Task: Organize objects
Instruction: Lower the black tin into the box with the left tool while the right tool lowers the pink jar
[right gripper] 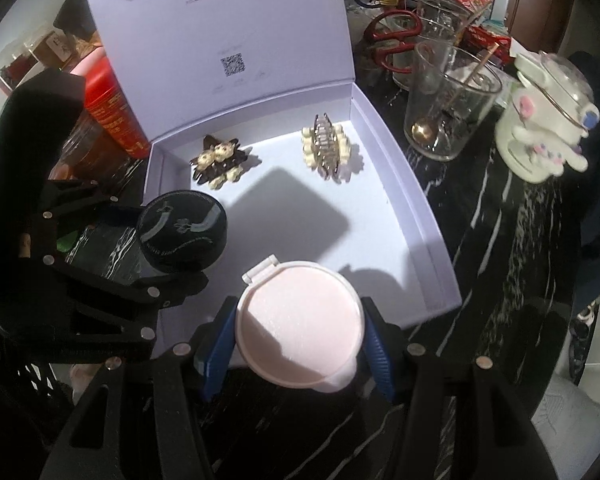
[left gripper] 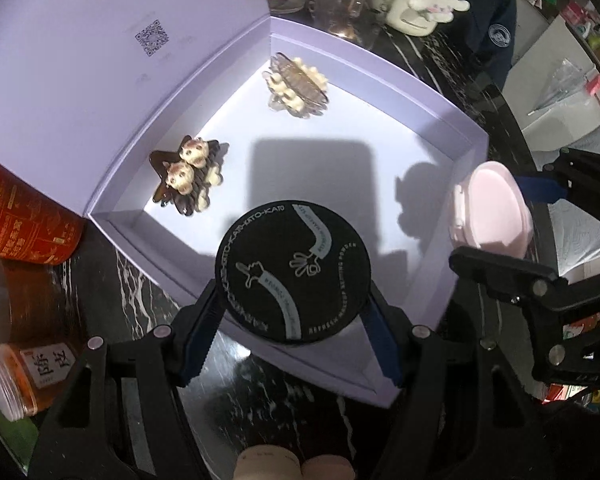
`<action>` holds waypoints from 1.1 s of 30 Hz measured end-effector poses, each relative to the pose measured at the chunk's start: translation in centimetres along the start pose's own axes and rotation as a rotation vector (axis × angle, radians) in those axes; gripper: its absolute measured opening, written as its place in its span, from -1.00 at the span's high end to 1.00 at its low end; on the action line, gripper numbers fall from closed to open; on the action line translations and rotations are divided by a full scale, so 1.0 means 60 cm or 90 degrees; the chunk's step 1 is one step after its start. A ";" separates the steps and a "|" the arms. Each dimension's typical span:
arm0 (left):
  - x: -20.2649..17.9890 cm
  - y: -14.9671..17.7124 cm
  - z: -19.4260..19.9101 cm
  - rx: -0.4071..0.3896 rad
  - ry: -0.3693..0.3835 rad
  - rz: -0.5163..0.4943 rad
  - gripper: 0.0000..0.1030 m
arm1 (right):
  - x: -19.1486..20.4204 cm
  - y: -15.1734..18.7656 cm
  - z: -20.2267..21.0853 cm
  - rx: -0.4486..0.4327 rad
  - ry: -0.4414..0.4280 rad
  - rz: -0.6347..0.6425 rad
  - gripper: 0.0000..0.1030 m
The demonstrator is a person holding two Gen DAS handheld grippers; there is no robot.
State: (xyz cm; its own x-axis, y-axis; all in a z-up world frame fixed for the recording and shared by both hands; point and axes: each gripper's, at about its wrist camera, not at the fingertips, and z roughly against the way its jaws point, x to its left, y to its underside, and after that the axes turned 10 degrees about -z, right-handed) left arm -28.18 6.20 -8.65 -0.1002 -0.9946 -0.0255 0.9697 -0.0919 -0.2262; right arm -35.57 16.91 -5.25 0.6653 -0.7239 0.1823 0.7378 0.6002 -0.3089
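Gripping a black round case (left gripper: 293,273), the left gripper (left gripper: 294,312) hangs over the open box (left gripper: 428,98); the right gripper (right gripper: 298,330) clamps a pink compact (right gripper: 298,322), seemingly above the box's near edge.

An open box (right gripper: 416,216) lies ahead of both grippers, its raised lid (right gripper: 220,28) at the far side. Two hair clips sit inside near the lid, one (right gripper: 219,160) left of the other (right gripper: 328,152). Glasses (right gripper: 448,104) and what may be a lidded mug (right gripper: 548,120) stand right of the box.
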 end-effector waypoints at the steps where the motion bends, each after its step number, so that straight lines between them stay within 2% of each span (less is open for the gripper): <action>1: 0.004 -0.004 -0.002 -0.001 0.000 0.002 -0.28 | -0.002 -0.006 -0.004 0.000 -0.001 0.001 -0.16; 6: 0.020 -0.021 -0.012 -0.009 -0.001 0.010 -0.22 | -0.009 -0.031 -0.028 0.003 -0.003 0.004 -0.16; 8: 0.026 -0.031 -0.017 -0.009 0.012 0.012 0.08 | -0.012 -0.039 -0.041 0.007 -0.005 0.005 -0.16; 22: 0.025 -0.064 -0.038 -0.021 -0.041 -0.024 0.08 | -0.024 -0.059 -0.094 0.020 -0.013 -0.002 -0.16; 33: 0.043 -0.068 -0.036 -0.028 -0.022 0.022 0.08 | -0.020 -0.071 -0.120 0.023 -0.009 0.005 -0.17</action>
State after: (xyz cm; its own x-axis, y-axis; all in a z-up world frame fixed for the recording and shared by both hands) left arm -32.87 4.10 -9.90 -0.0576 -0.9983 -0.0002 0.9615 -0.0555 -0.2691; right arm -40.32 12.76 -10.87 0.6720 -0.7147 0.1940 0.7365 0.6173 -0.2767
